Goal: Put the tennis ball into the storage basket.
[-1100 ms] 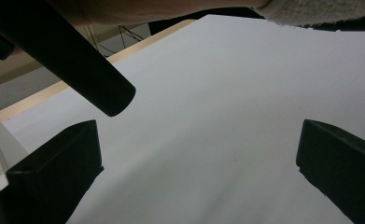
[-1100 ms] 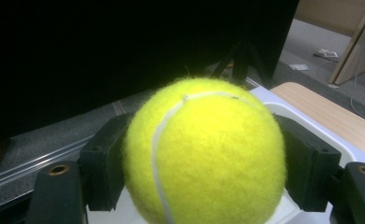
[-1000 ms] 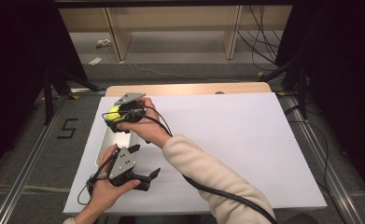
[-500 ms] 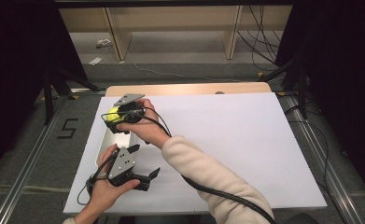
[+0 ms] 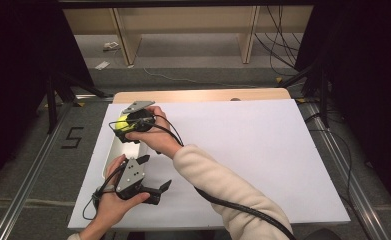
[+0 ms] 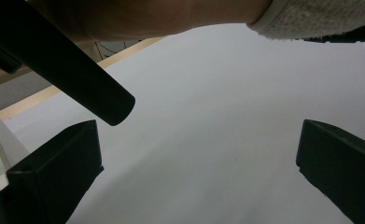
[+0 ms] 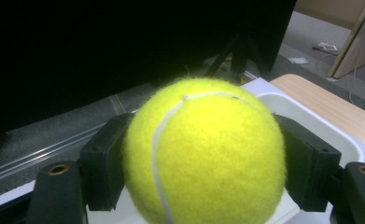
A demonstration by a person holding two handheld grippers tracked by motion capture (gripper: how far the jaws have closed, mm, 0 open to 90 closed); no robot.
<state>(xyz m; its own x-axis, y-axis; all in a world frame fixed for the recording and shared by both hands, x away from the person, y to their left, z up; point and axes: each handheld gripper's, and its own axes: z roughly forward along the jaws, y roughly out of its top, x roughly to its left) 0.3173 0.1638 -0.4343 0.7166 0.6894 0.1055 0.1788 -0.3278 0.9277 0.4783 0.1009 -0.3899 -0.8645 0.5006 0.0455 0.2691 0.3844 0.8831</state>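
The right gripper (image 5: 125,125) clamps a yellow ball (image 7: 203,151) between its two jaws and holds it over the far end of the white tray (image 5: 114,150), at the left edge of the table (image 5: 263,150). The left gripper (image 5: 153,190) rests nearer, jaws wide apart, with nothing between them

A single black figure "5" (image 5: 72,138) is marked on the grey floor left of the table.

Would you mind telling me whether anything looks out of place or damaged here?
Nothing stands out. The right gripper grips the tennis ball squarely over the white tray, and the left gripper sits open on the table.
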